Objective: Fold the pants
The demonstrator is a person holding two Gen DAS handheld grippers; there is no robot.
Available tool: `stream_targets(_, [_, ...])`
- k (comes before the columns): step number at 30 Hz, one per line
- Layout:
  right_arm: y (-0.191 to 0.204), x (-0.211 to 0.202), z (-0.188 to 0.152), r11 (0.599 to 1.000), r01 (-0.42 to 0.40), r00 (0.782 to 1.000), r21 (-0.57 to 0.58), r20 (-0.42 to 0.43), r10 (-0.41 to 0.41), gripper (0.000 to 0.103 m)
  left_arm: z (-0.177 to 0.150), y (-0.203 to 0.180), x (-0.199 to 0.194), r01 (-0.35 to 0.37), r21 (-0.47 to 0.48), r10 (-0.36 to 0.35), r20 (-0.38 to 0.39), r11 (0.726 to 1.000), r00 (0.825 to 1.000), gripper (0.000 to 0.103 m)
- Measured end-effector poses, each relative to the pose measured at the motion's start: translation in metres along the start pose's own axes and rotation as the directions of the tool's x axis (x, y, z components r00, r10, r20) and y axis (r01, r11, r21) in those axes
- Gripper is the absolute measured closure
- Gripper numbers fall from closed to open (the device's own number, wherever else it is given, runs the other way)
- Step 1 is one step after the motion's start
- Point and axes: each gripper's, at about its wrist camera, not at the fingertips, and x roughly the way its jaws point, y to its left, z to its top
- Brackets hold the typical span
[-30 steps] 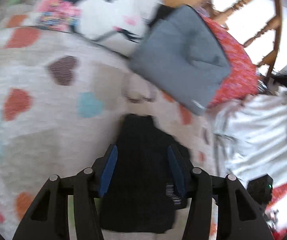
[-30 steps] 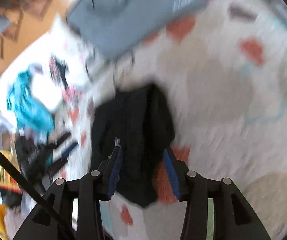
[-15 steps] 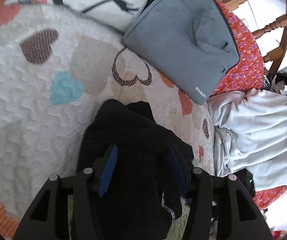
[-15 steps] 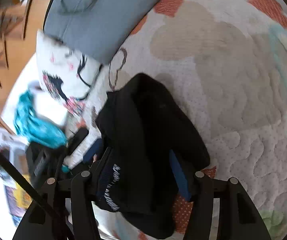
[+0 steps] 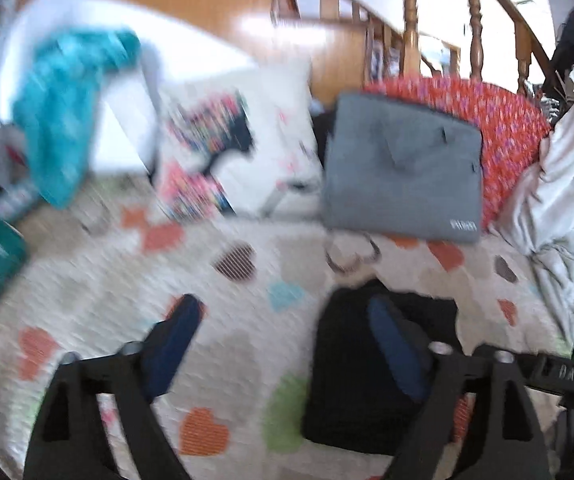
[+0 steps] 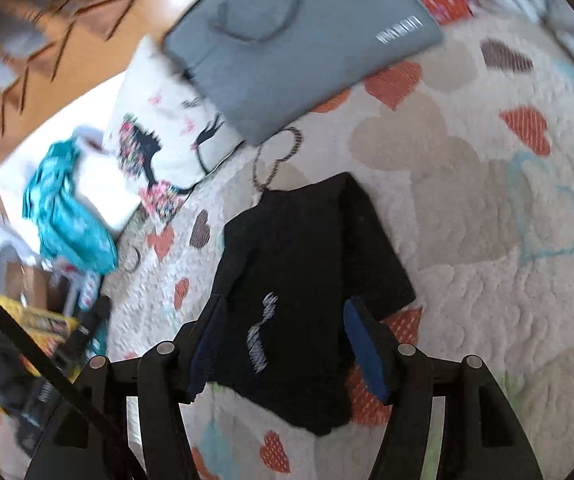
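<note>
Fingers spread wide on left gripper (image 5: 283, 344) and right gripper (image 6: 283, 344) — neither grips anything.
Folded black fabric pants (image 6: 307, 280) lie flat on white quilted heart-print blanket (image 6: 487, 260) — below right gripper, under left gripper's right finger; grey laptop sleeve (image 5: 403, 172) beyond.

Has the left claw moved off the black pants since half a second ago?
Yes. The left claw has swung left and opened; the black pants now sit under its right finger only, below the gray bag.
</note>
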Motion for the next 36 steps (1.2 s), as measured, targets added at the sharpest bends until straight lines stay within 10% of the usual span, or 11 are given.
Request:
stream_targets(3, [0.023,-0.010,-0.015,0.991,0.058,0.998,-0.116,0.037,-0.054,0.033,-0.009,0.009,-0.026,-0.050,-0.029,0.052,0.072,0.998,0.996,0.000])
stream_targets(15, [0.033,-0.005,-0.066,0.966,0.160,0.987,-0.201,0.032,-0.157,0.029,-0.030,0.034,-0.012,-0.123,-0.164,0.116,-0.051,0.979,0.992,0.000])
stream_targets(36, [0.023,0.018,-0.068,0.967,0.171,0.984,-0.191,-0.022,-0.178,0.024,-0.042,0.002,0.005,-0.079,-0.032,0.073,-0.149,0.996,0.986,0.000])
